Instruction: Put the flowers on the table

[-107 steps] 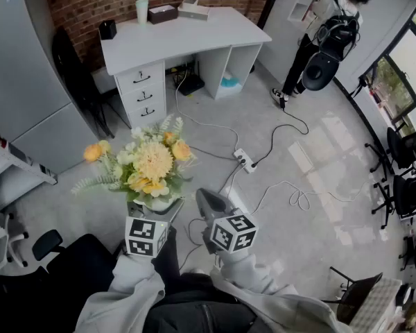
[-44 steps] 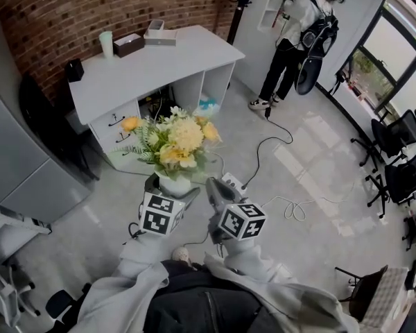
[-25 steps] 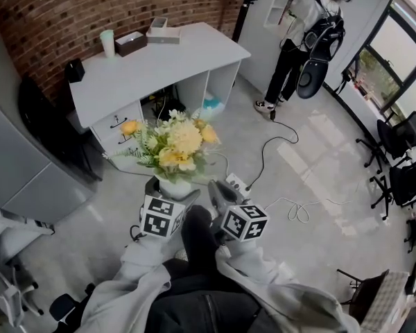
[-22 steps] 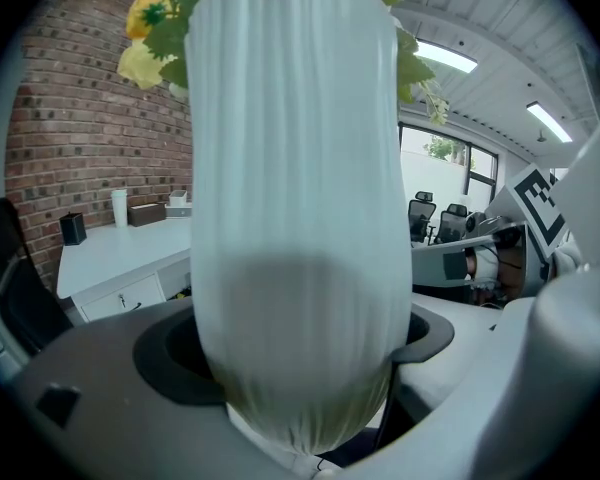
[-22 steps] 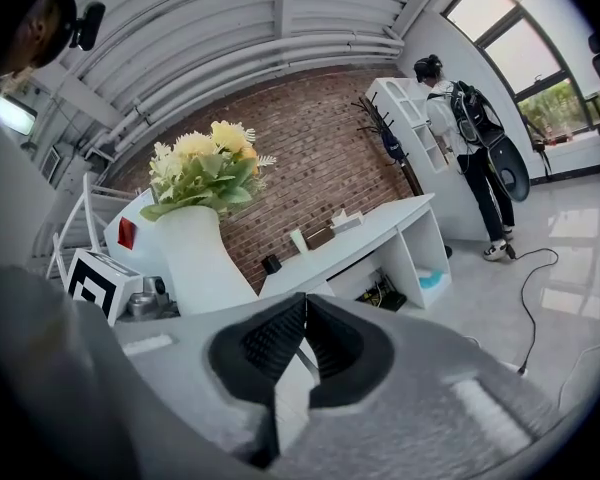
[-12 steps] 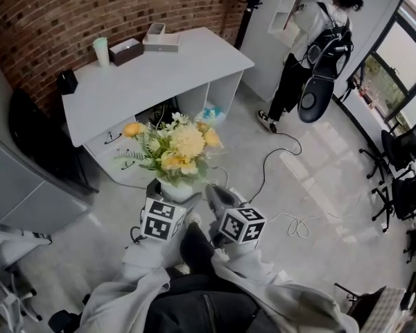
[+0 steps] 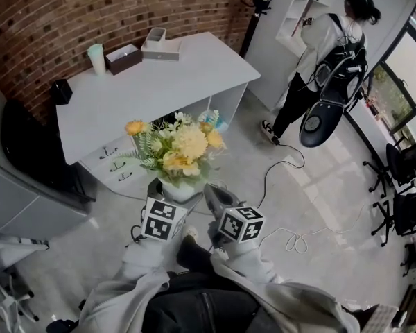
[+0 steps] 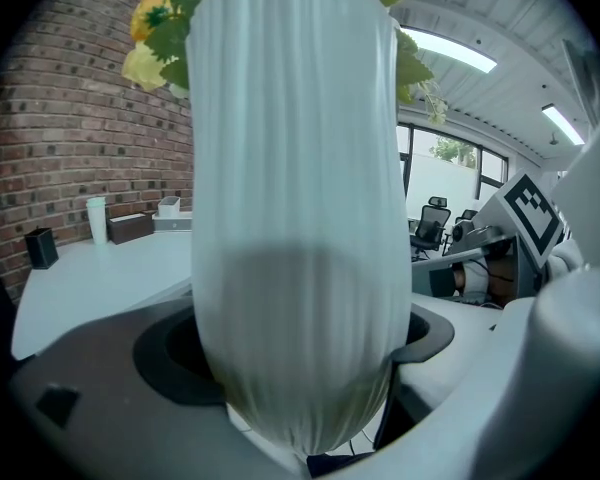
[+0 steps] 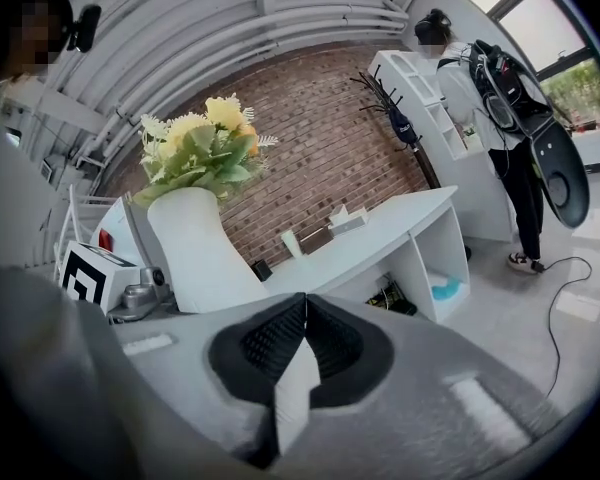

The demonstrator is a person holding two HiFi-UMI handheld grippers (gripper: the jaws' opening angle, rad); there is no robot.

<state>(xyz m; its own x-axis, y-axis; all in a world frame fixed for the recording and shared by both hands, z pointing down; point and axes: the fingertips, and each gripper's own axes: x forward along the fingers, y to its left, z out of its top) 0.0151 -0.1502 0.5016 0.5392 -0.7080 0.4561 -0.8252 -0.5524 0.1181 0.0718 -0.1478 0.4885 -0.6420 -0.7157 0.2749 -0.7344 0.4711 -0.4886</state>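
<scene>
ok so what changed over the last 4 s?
The person walked the vase of flowers toward the desk, now close ahead. Left gripper stays shut on the vase, not set down yet. Right gripper alongside, shut and empty. Bystander still by the shelves.

We've got the yellow and cream flowers (image 7: 175,146) sitting upright in a ribbed white vase (image 8: 295,218), clamped in our left gripper (image 7: 169,195) above the floor, near the white table (image 7: 159,75).
</scene>
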